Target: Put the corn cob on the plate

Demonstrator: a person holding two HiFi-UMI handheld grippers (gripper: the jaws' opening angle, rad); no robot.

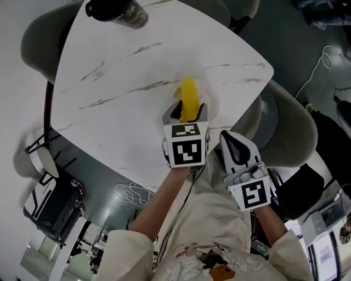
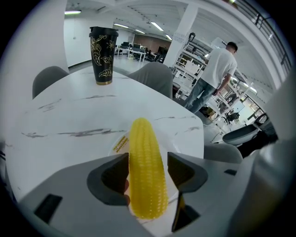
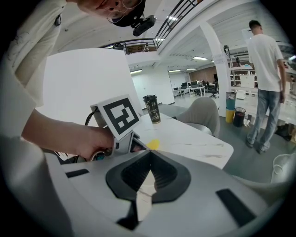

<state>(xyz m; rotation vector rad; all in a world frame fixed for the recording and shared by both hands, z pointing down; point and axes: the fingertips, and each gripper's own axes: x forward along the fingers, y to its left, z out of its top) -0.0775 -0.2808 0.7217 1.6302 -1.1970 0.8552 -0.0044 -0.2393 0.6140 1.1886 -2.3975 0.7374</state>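
1. Corn [image 1: 189, 99] [image 2: 147, 171] sits between the jaws of the L claw [image 1: 188, 112] [image 2: 148, 173], which pinches it from both sides.
2. Grip is on the cob's near half. The far, rounded end sticks out well past the jaw tips, pointing away from the person.
3. Cob lies lengthwise along the jaws, roughly level in the L gripper view.
4. Plate [image 1: 216, 104] [image 2: 173, 142], white, is directly under the cob at the near edge of the bench [image 1: 137, 66] [image 2: 69, 115] [image 3: 194, 136]. A yellow label on it shows just L of the cob.
5. Whether the cob touches the plate: can't tell.
6. R claw [image 1: 236, 148] [image 3: 149, 155] has its jaws pressed together w/ nothing between them.
7. R claw is off the bench, by its near edge, beside and R of the L claw and apart from cob and plate.
8. Black cup [image 1: 118, 11] [image 2: 104, 55] [image 3: 151, 109] w/ gold pattern stands upright at the bench's far side, well apart from the plate.
9. Grey chairs ring the bench. A person [image 2: 217, 69] [image 3: 266, 74] in a white top stands in the background.
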